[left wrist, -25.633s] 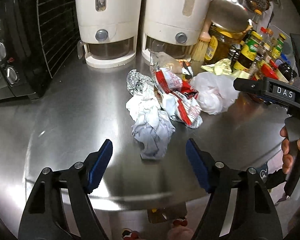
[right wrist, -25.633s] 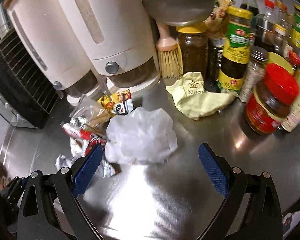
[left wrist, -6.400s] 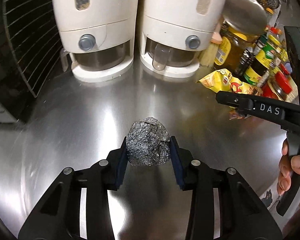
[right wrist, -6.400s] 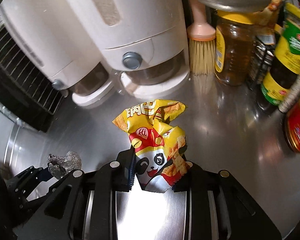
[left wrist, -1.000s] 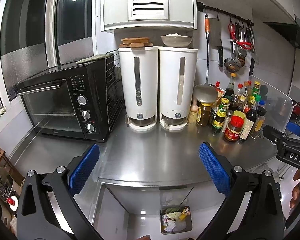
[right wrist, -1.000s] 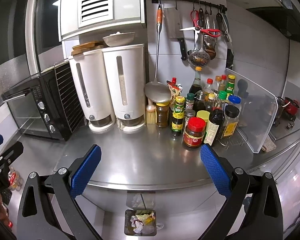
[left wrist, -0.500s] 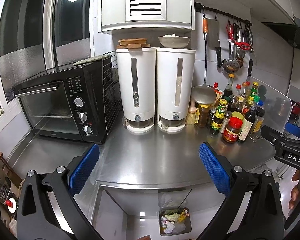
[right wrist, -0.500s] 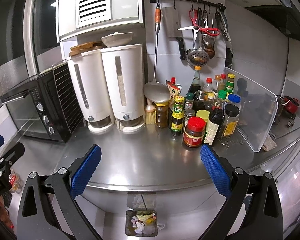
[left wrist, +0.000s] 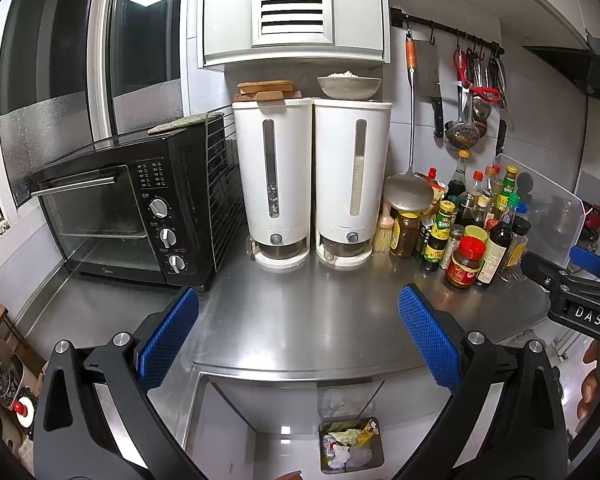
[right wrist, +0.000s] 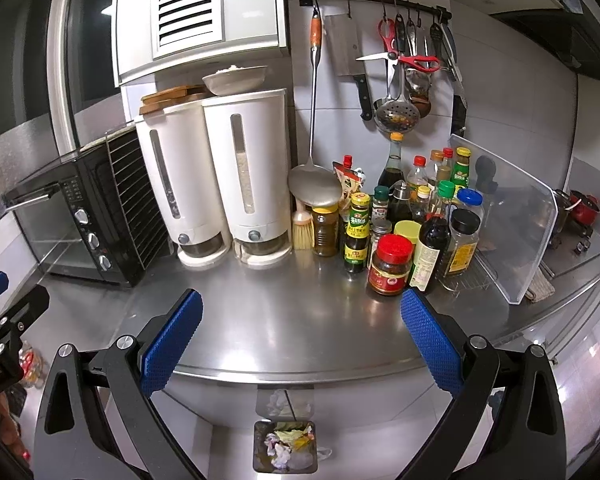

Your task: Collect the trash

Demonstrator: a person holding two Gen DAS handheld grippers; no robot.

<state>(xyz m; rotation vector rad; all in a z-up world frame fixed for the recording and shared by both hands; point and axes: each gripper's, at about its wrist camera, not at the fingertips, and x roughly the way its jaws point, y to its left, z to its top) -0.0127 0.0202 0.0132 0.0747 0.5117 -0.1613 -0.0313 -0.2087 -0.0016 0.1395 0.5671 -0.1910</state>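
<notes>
A small square bin (left wrist: 350, 444) on the floor below the counter's front edge holds crumpled wrappers, paper and white plastic; it also shows in the right wrist view (right wrist: 285, 452). A white scrap (right wrist: 324, 453) lies on the floor beside it. My left gripper (left wrist: 298, 340) is open and empty, held back from the steel counter (left wrist: 300, 312). My right gripper (right wrist: 298, 338) is open and empty, likewise in front of the counter (right wrist: 292, 320). The right gripper's body (left wrist: 580, 304) shows at the right edge of the left wrist view.
A black toaster oven (left wrist: 132, 208) stands at the left. Two white dispensers (left wrist: 312, 184) stand at the back. A cluster of sauce bottles and jars (right wrist: 412, 224) and a clear splash guard (right wrist: 508, 220) fill the right. Utensils (right wrist: 400, 68) hang on a wall rail.
Both grippers stay open and empty. The view has drifted slightly; the counter and bin sit almost where they were.
</notes>
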